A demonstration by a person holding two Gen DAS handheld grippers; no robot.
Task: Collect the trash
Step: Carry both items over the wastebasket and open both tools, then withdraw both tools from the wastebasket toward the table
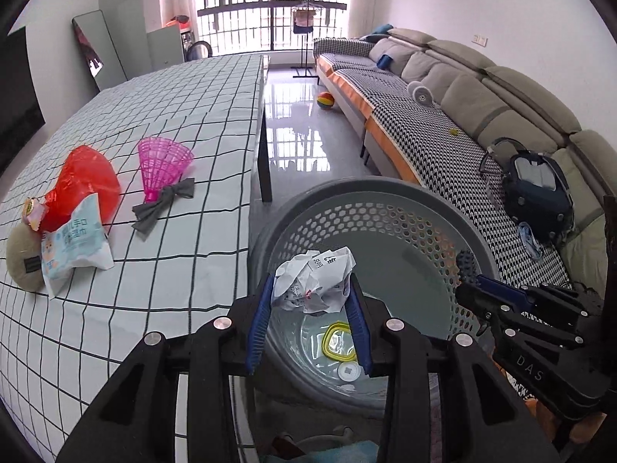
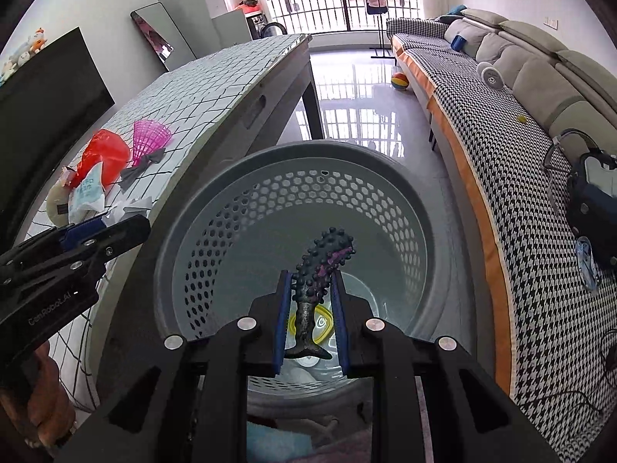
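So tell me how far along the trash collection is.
Done: a yellow lid and white cap lie in the grey bin.
In hand: left gripper holds crumpled paper, right gripper a black knobbly toy, both over the bin.
Left: red bag, wipes packet on the table.

grey perforated basket (image 2: 270, 200), red bag (image 1: 83, 185), pink shuttlecock (image 1: 164, 166), checked tablecloth (image 1: 173, 100)

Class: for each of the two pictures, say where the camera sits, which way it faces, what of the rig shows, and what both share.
Left wrist: on the left gripper, facing down over the bin, clamping crumpled paper; the right gripper shows at right.
Right wrist: on the right gripper, above the same bin, clamping a knobbly dark toy; the left gripper shows at left.
Shared: bin, checked table, sofa.
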